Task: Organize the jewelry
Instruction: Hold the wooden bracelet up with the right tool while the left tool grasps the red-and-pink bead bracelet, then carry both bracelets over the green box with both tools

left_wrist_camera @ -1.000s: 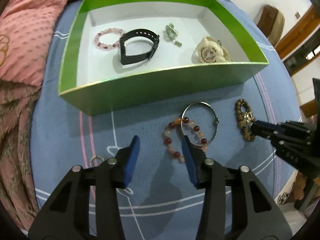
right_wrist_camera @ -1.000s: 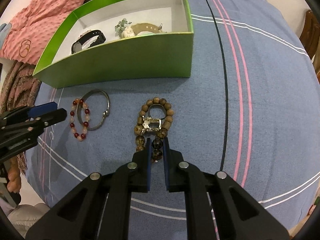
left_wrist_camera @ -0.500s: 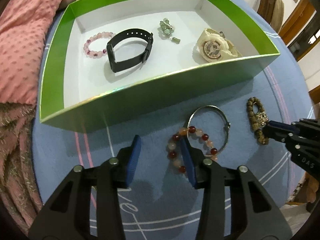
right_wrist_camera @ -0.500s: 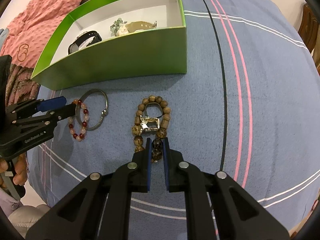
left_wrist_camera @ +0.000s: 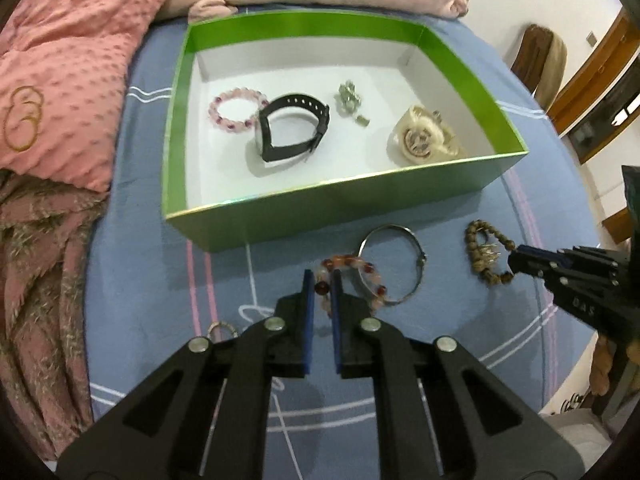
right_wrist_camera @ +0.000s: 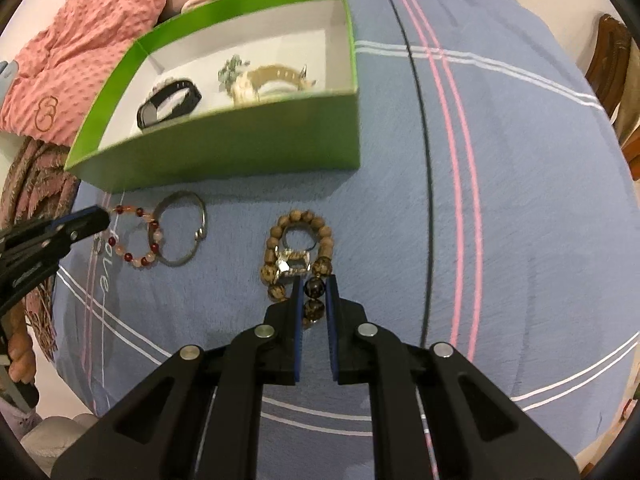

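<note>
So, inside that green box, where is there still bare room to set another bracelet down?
The green box has bare white floor along its near wall, in front of the black watch, and in the far right corner behind the cream watch. The middle row is crowded: pink bead bracelet, black watch, small green trinket, cream watch.

Home bedroom, blue striped bedsheet (right_wrist_camera: 500, 184), pink quilt (left_wrist_camera: 68, 64) (rumpled), wooden chair (left_wrist_camera: 540, 60) nr wall

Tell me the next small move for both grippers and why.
Probably lift both straight up, then carry toward the green box. The left gripper looks closed on the red bead bracelet, the right gripper on the brown bead bracelet; both bracelets lie on the blue bedsheet.
</note>
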